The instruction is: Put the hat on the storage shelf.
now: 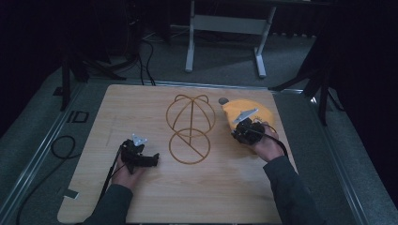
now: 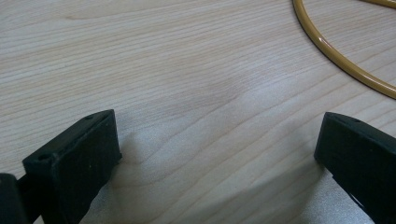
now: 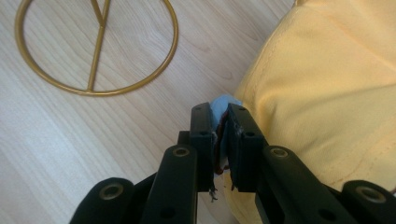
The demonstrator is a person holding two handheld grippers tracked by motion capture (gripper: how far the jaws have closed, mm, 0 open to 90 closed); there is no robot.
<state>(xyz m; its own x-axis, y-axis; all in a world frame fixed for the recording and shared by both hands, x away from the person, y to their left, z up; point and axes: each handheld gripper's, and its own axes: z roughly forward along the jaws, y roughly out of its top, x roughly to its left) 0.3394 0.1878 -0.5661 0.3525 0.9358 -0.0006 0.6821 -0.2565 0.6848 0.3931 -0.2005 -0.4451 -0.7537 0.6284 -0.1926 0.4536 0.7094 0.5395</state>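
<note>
On the wooden table (image 1: pixel 94 187) a gold wire stand (image 1: pixel 190 127) lies flat at the middle, its round base ring nearest the person. Just right of it sits a yellow cap (image 1: pixel 248 110). The right gripper (image 3: pixel 219 135) is at the cap's near edge, its jaws pinched almost together on a pale blue bit at that edge. The left gripper (image 2: pixel 217 149) rests left of the ring, jaws wide apart over bare wood, holding nothing

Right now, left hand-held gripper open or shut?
Open. In its own view the left hand-held gripper has its jaws set wide apart, with bare wooden table between them and nothing held.
</note>
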